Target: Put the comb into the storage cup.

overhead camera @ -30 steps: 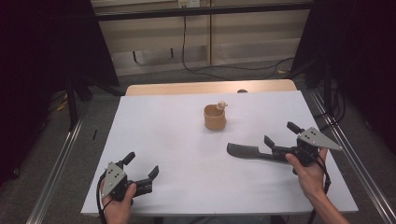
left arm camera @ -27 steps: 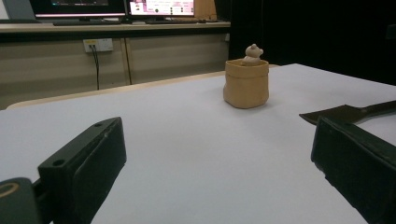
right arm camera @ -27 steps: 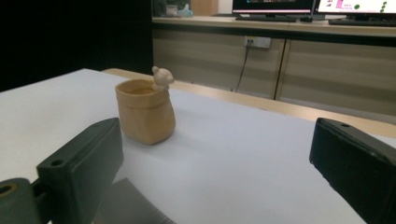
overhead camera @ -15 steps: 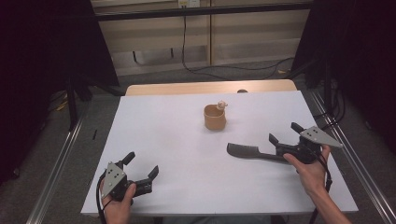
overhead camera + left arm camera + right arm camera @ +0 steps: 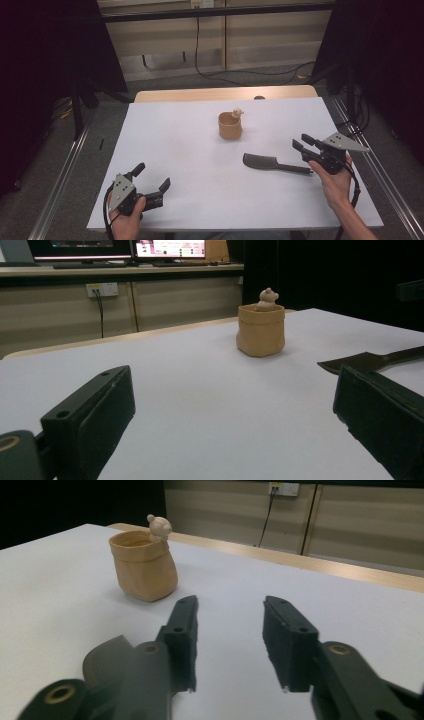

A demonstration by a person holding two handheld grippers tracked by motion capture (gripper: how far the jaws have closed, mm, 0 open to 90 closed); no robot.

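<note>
Right now the comb (image 5: 272, 163) lies flat on the white desk (image 5: 175, 140), where it lay a second ago: dark grey, with a broad toothed head pointing toward the middle of the desk and a thin handle running out toward my right hand. It sits nearer to me than the tan pot (image 5: 230, 127), a little to that pot's right and well apart from it. A small bear figure (image 5: 237, 113) perches on the pot's rim.

What has changed is the right tongs (image 5: 299, 141). Their jaws have just been closing from wide open to a narrow gap, and nothing is between them. In the right gripper view the comb (image 5: 107, 662) shows low and to the outside of one jaw, while the gap between the right tongs (image 5: 230, 602) holds only bare desk. From above, the handle's end sits just beside the body of the tongs, and I cannot tell whether they touch. So I judge the closing caught nothing. The comb is not yet grasped, and I would have to open again and line the jaws up on the handle.

The left tongs (image 5: 153, 175) rest near my edge of the desk, jaws spread wide and empty, far from the comb.
</note>
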